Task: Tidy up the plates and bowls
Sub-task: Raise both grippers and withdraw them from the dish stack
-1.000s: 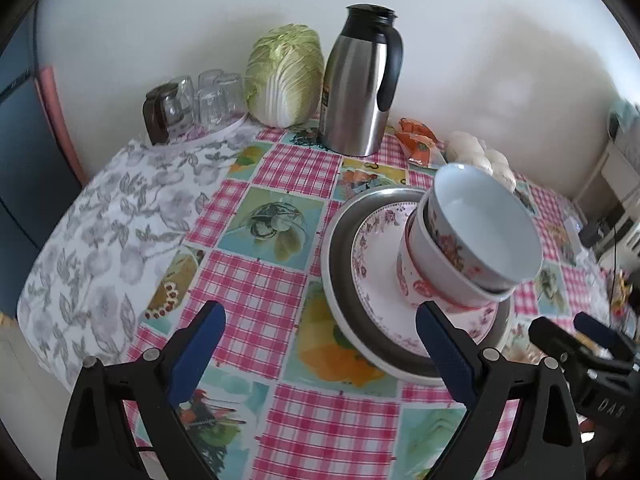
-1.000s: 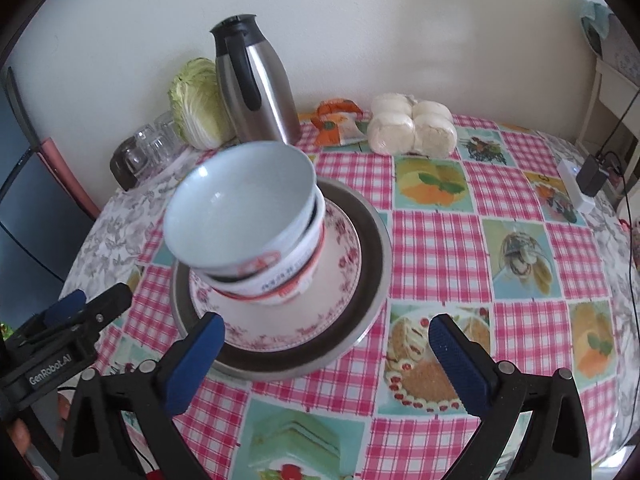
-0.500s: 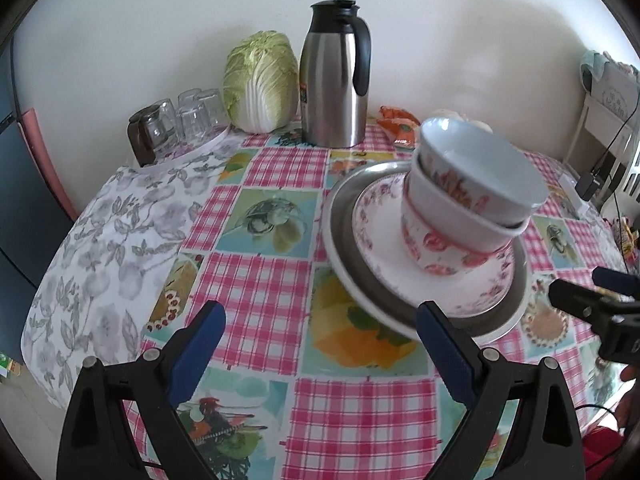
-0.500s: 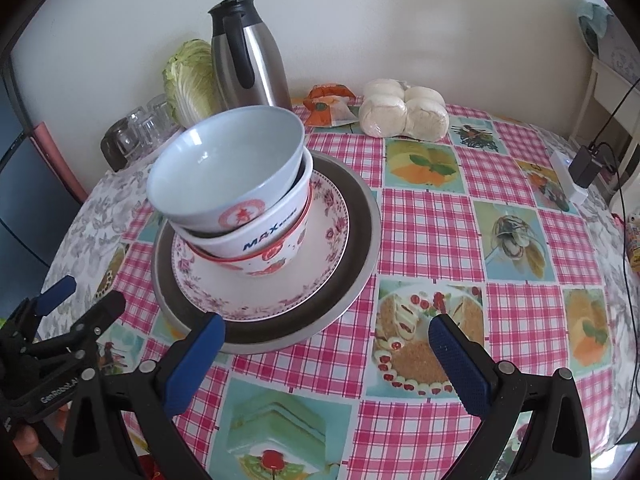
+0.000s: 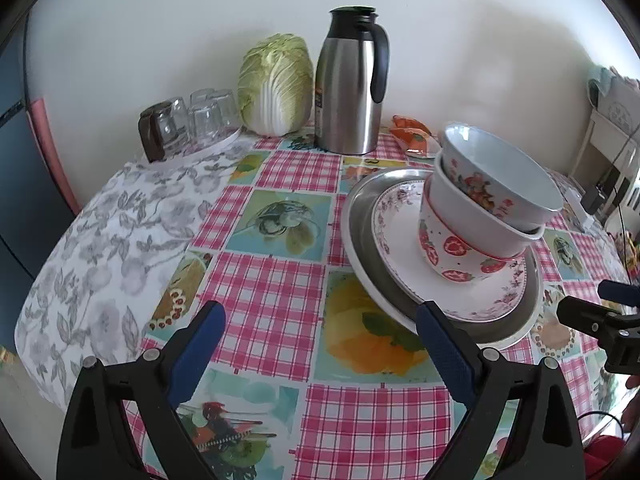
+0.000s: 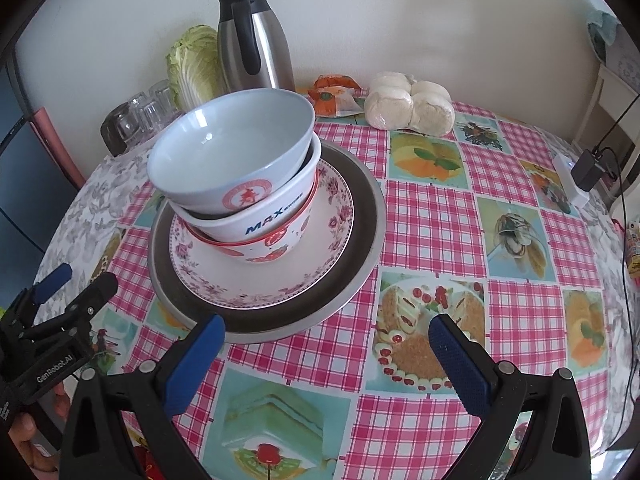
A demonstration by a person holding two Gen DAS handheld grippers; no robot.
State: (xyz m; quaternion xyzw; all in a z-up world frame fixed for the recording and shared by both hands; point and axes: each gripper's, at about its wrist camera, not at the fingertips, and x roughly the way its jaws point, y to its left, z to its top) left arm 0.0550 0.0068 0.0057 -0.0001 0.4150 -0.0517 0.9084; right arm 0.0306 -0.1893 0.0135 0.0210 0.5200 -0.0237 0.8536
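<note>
Three nested bowls stand on a floral plate (image 6: 320,268) that lies on a larger metal plate (image 6: 360,216). The top bowl (image 6: 236,148) is pale blue inside, the middle bowl (image 6: 276,216) reads MAX, the bottom bowl (image 6: 260,254) has red fruit print. The stack also shows in the left wrist view: top bowl (image 5: 500,176), floral plate (image 5: 400,236), metal plate (image 5: 360,224). My left gripper (image 5: 320,328) is open and empty, left of and in front of the stack. My right gripper (image 6: 326,338) is open and empty at the metal plate's near rim.
A steel thermos jug (image 5: 350,80), a cabbage (image 5: 276,84) and upturned glasses (image 5: 192,120) stand at the table's back. Wrapped buns (image 6: 408,104) and an orange packet (image 6: 334,94) lie behind the stack. A charger and cable (image 6: 588,168) lie at the right edge.
Both grippers have shifted a little around the stack and stay open. The stack itself has not moved on the table.
</note>
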